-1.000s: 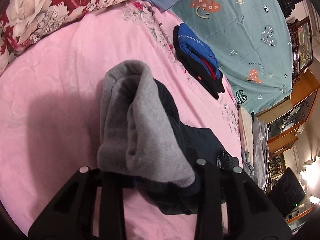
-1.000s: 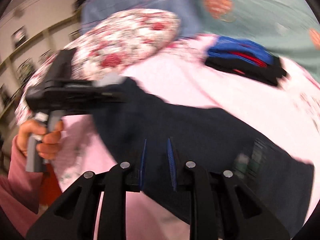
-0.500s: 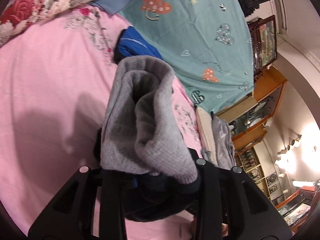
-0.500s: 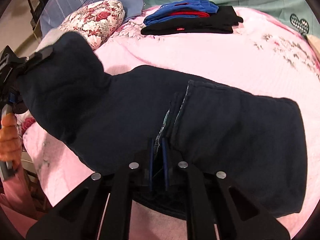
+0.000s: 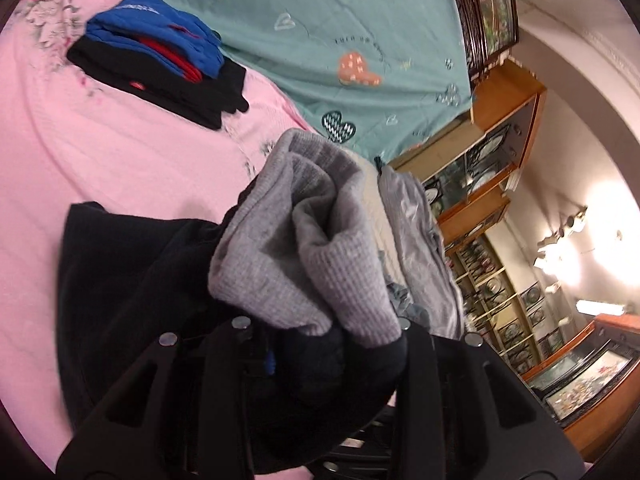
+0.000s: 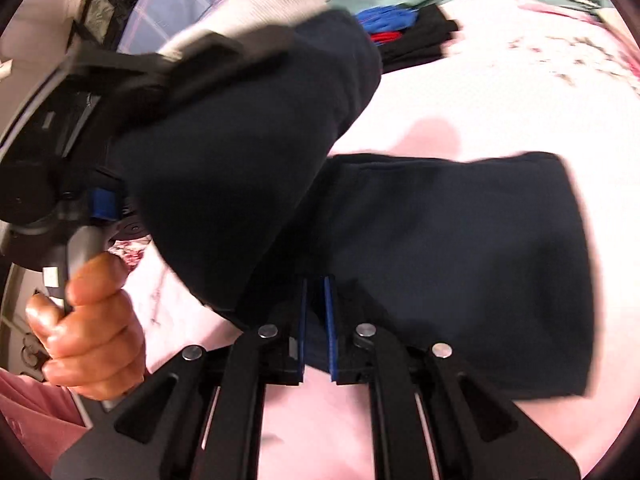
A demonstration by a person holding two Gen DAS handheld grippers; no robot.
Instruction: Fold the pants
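1. I see a bedroom: a bed under a pink sheet (image 6: 500, 92), a teal bedspread (image 5: 320, 20) with heart prints at the far side, and wooden display cabinets (image 5: 500, 152) off to the right in the left wrist view.
2. The dark navy pants (image 6: 460, 248) lie on the pink sheet close in front of me. One part rests flat to the right; the other end is lifted over it on the left.
3. A pile of folded clothes (image 5: 160, 64), blue and red over black, sits farther back on the sheet, well apart from the pants.
4. My left tool (image 5: 320, 344) is clamped on the raised end, where a grey ribbed cuff (image 5: 304, 248) bunches above dark cloth between its fingers.
5. My right tool (image 6: 315, 320) has its blue-padded fingers drawn nearly together on the near edge of the flat part, dark cloth showing in the narrow gap.
6. A hand (image 6: 88, 328) with a pink sleeve grips the left tool's handle, near left in the right wrist view.
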